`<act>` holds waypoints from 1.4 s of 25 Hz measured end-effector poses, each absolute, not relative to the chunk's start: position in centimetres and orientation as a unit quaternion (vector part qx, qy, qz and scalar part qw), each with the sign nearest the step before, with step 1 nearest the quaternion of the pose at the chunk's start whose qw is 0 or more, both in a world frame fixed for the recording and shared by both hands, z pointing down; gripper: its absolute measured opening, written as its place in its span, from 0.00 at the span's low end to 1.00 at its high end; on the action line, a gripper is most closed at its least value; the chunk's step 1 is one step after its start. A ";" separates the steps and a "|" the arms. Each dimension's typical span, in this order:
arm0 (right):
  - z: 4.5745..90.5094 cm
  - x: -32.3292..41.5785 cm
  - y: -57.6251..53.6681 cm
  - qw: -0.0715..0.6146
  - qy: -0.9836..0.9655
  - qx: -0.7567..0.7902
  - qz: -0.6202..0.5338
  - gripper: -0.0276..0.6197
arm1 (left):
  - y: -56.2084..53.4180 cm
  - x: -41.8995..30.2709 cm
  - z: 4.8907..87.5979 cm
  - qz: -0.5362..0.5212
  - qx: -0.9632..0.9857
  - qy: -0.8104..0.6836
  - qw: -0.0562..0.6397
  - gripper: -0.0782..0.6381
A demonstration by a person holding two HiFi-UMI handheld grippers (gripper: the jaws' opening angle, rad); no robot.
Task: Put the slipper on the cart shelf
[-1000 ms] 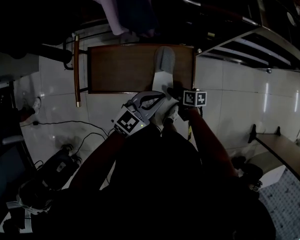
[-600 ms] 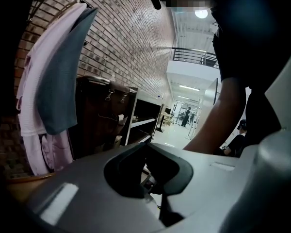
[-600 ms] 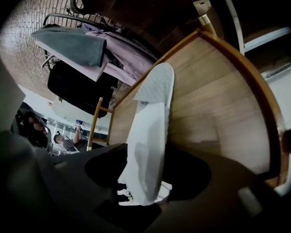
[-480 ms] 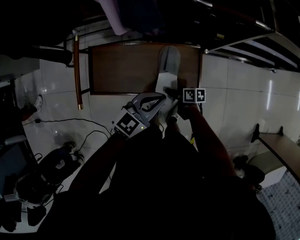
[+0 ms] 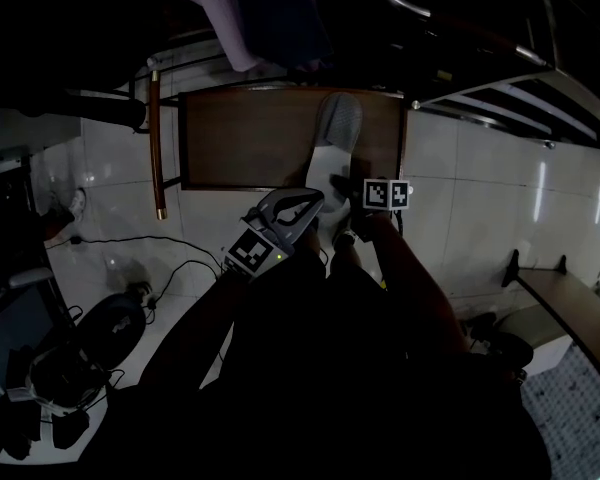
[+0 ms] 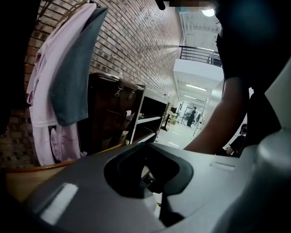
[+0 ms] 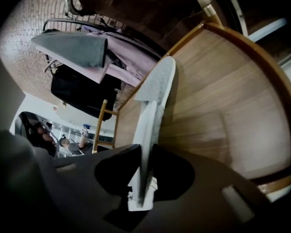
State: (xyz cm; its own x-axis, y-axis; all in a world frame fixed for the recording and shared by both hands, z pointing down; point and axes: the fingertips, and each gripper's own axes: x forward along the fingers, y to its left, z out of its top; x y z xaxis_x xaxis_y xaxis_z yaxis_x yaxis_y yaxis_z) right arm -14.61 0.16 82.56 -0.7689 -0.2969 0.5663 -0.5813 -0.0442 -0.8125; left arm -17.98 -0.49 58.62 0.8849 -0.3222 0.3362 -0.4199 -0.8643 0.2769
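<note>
A grey and white slipper (image 5: 335, 133) lies lengthways on the brown wooden cart shelf (image 5: 240, 138), toe pointing away from me, near the shelf's right side. My right gripper (image 5: 338, 183) is at its heel. In the right gripper view the slipper (image 7: 153, 106) stands on edge over the shelf (image 7: 218, 96). Its white sole runs between the jaws of the right gripper (image 7: 142, 178), which are closing and press on it from both sides. My left gripper (image 5: 310, 208) hovers just left of the heel, over the shelf's front edge. In the left gripper view, the left gripper (image 6: 148, 178) is too dark to judge.
Pink and grey clothes (image 5: 250, 18) hang behind the cart. A wooden handle rail (image 5: 155, 138) runs along its left side. Metal shelving (image 5: 500, 78) stands at the right. Cables (image 5: 150, 258) trail on the tiled floor at the left, and a low bench (image 5: 570, 318) is at the right.
The right gripper has stayed at the slipper's heel. The left gripper has drifted slightly back towards me. The slipper has not visibly moved.
</note>
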 end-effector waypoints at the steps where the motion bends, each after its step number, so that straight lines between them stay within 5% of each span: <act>1: 82.0 -14.5 0.1 0.105 -0.687 0.324 0.641 0.15 | -0.5 -18.0 58.6 0.141 0.955 -0.195 0.174 0.11; 35: 48.6 -4.7 0.8 0.044 -0.874 0.409 0.260 0.14 | 1.9 -11.3 45.0 0.077 0.977 -0.191 0.064 0.11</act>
